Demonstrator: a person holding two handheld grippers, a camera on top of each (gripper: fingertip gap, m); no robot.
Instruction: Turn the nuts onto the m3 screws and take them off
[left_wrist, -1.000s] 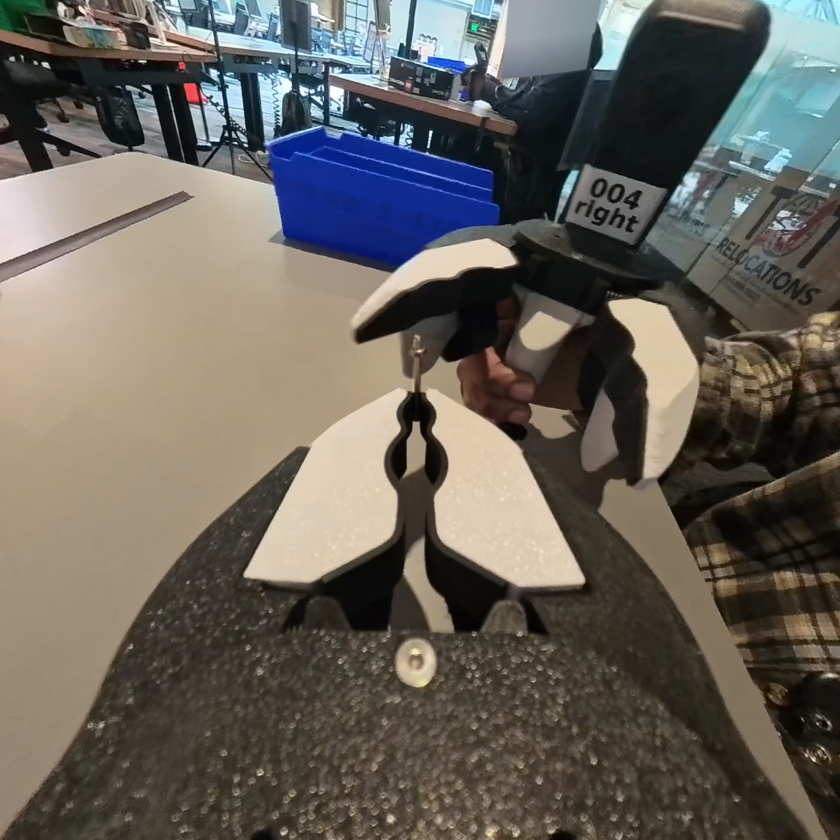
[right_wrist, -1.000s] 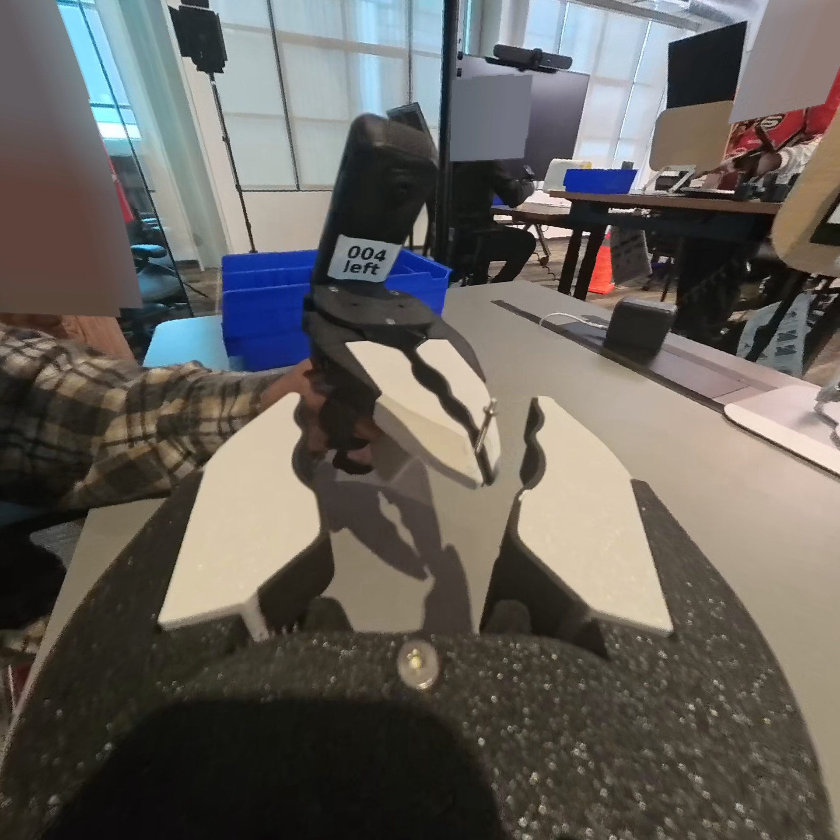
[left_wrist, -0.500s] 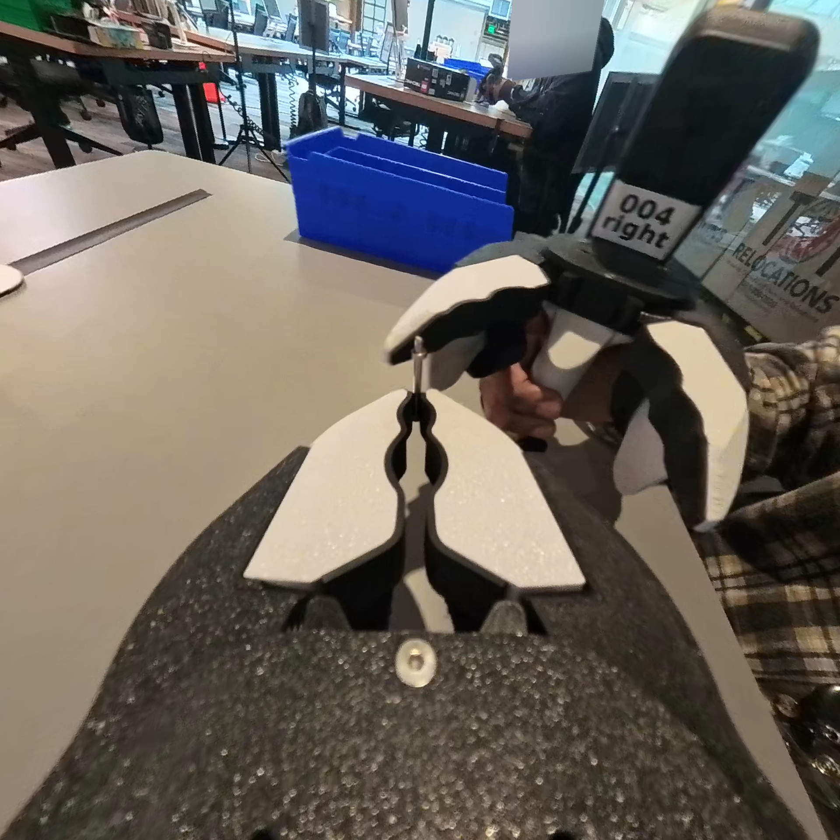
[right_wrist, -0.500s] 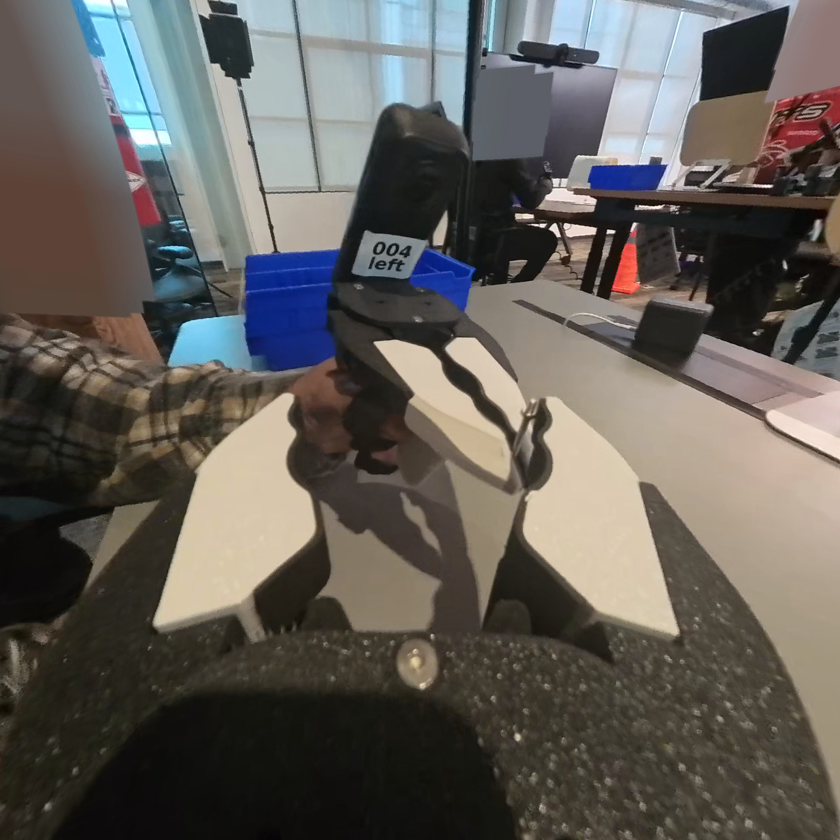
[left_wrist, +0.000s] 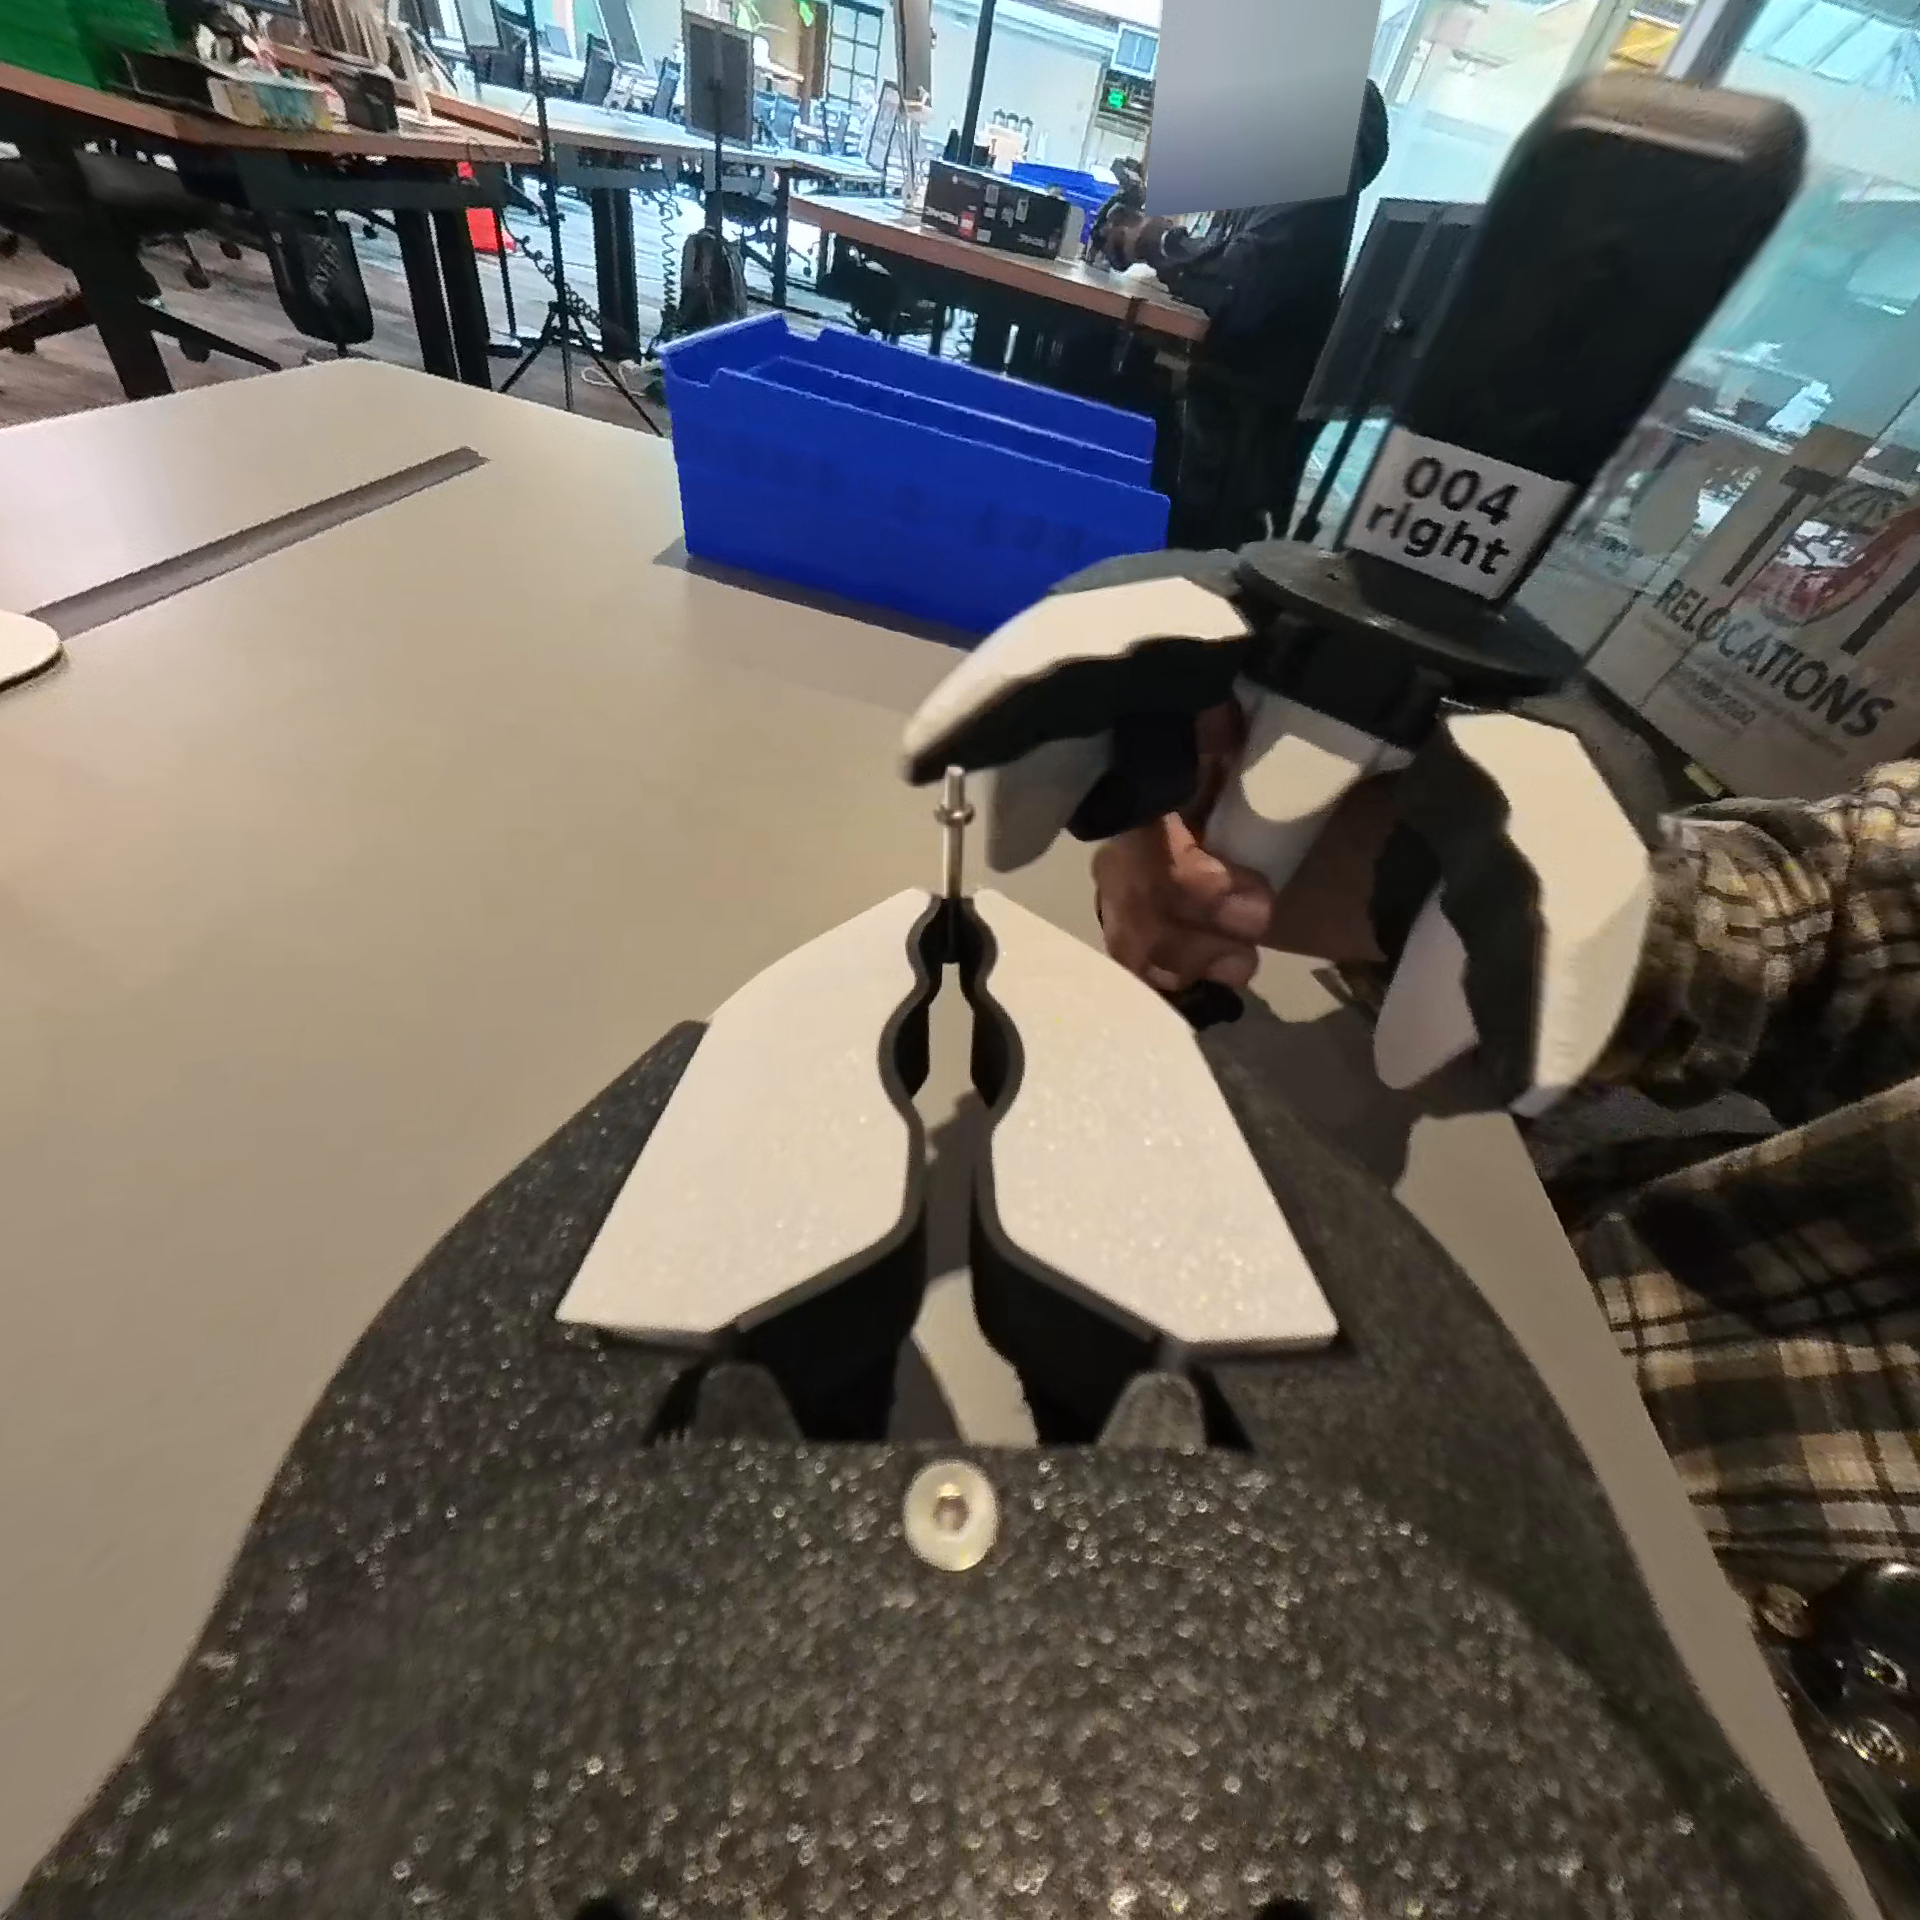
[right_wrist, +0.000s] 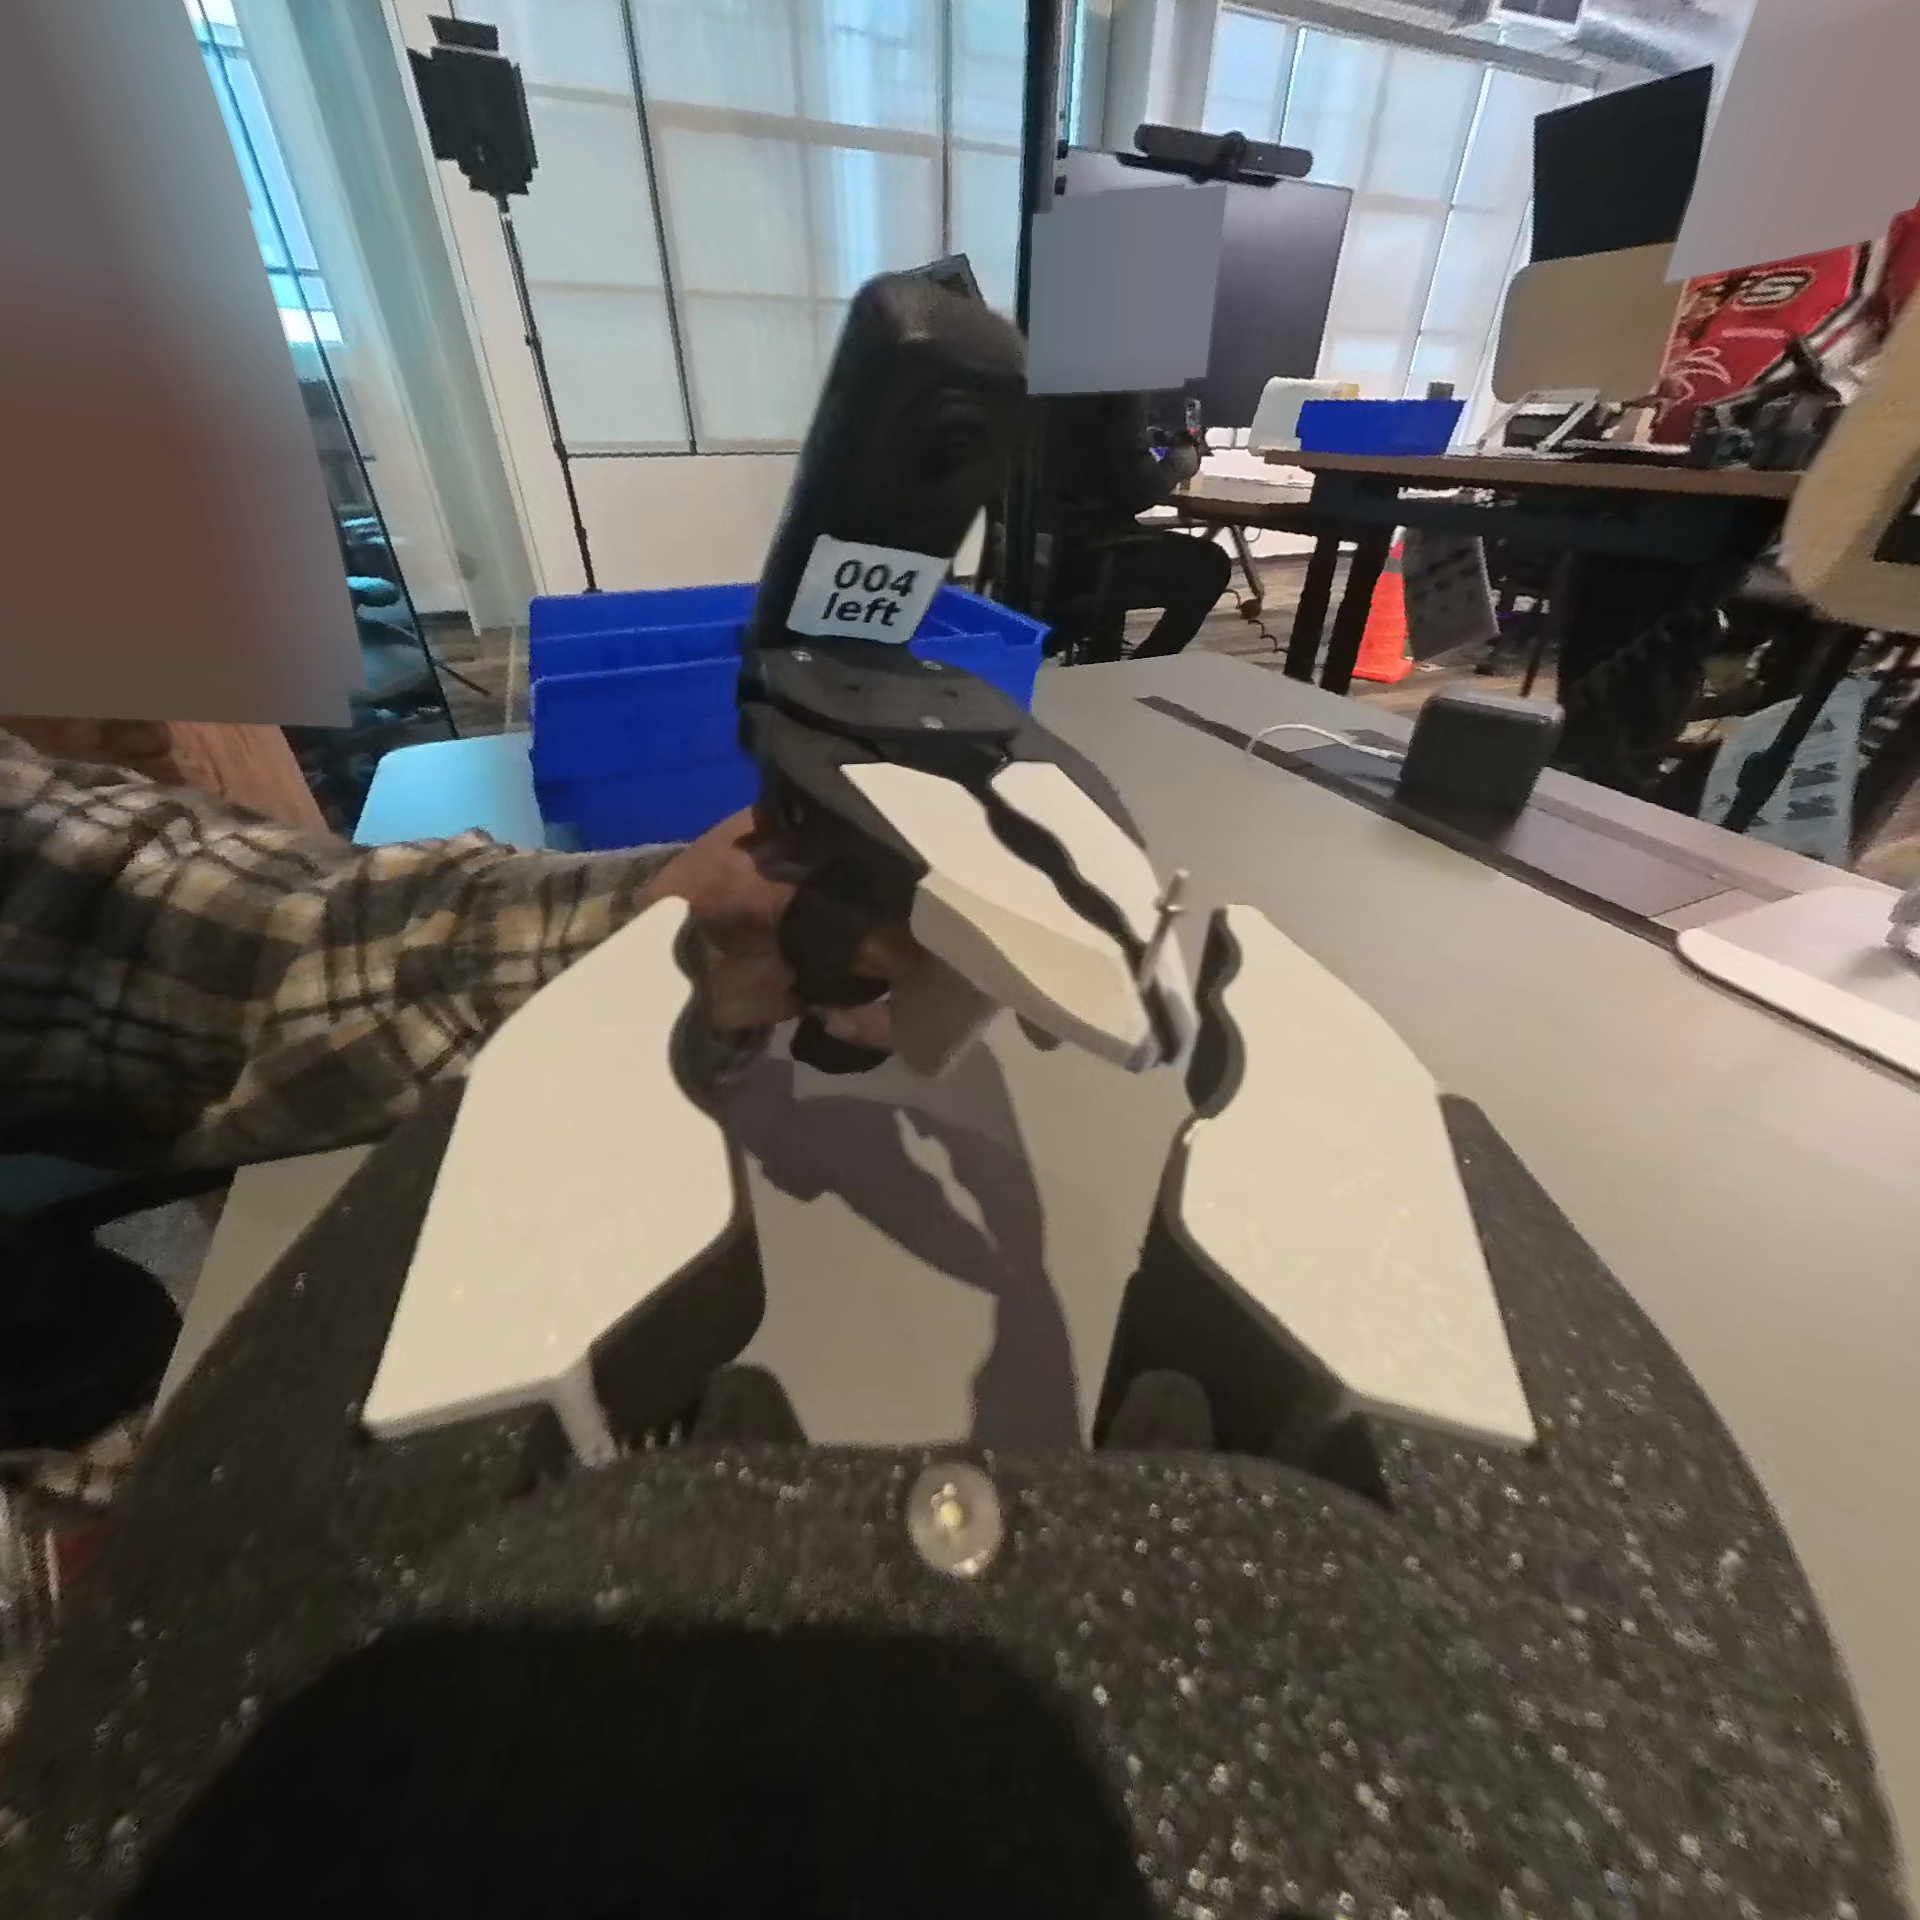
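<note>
Your left gripper (left_wrist: 949, 914) is clamped on the m3 screw (left_wrist: 950, 844), whose shaft stands up past the fingertips, a nut (left_wrist: 951, 816) near its top. Your right gripper (right_wrist: 945, 961) is spread wide, its right finger (right_wrist: 1320, 1132) just beside the screw, not touching.

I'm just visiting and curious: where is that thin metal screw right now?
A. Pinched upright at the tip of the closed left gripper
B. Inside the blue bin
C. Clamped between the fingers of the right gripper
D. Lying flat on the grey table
A: the screw stands up from the tip of the left gripper, whose fingers are closed on it, while the right gripper is open beside it.
</note>
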